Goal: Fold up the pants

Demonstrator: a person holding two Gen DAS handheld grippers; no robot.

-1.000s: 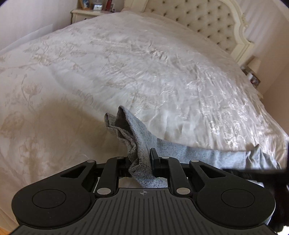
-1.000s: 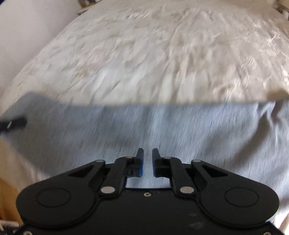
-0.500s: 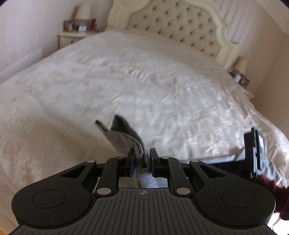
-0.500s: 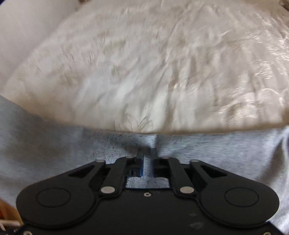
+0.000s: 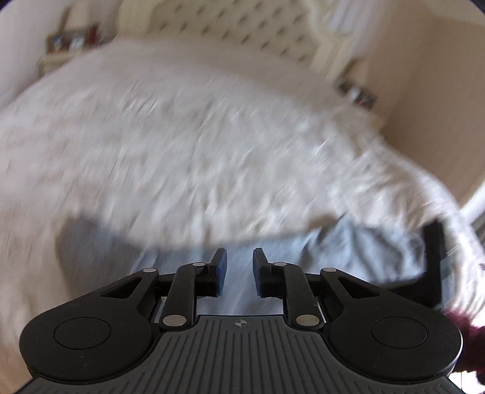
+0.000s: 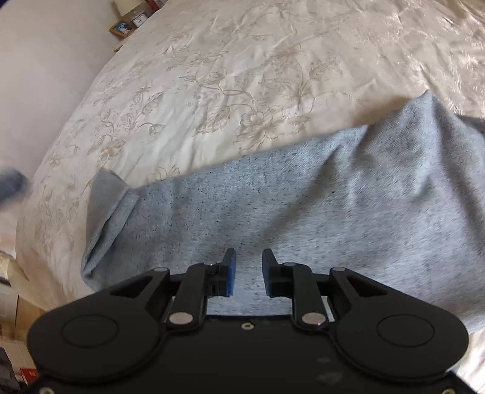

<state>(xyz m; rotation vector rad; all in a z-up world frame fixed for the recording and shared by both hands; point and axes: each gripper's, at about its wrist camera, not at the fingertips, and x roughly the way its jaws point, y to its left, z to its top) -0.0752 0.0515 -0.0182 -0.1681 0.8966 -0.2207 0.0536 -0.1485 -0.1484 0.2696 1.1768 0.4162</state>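
The grey pants lie spread on the cream floral bedspread, with a turned-up corner at their left end. My right gripper hovers over the cloth. Its jaws are opening and nothing is pinched between them. The left wrist view is blurred by motion. There my left gripper is also over the pants, jaws opening, with only flat cloth showing through the gap. The right gripper shows as a dark shape at the right edge of that view.
A tufted headboard stands at the far end of the bed, with a nightstand to its left and another to its right. A dark red sleeve is at the lower right. The bed's left edge drops to the floor.
My left gripper has let go of the bunched grey cloth and its jaws now stand apart. The right jaws have widened. Both grippers have swept sideways and the pants lie flatter.
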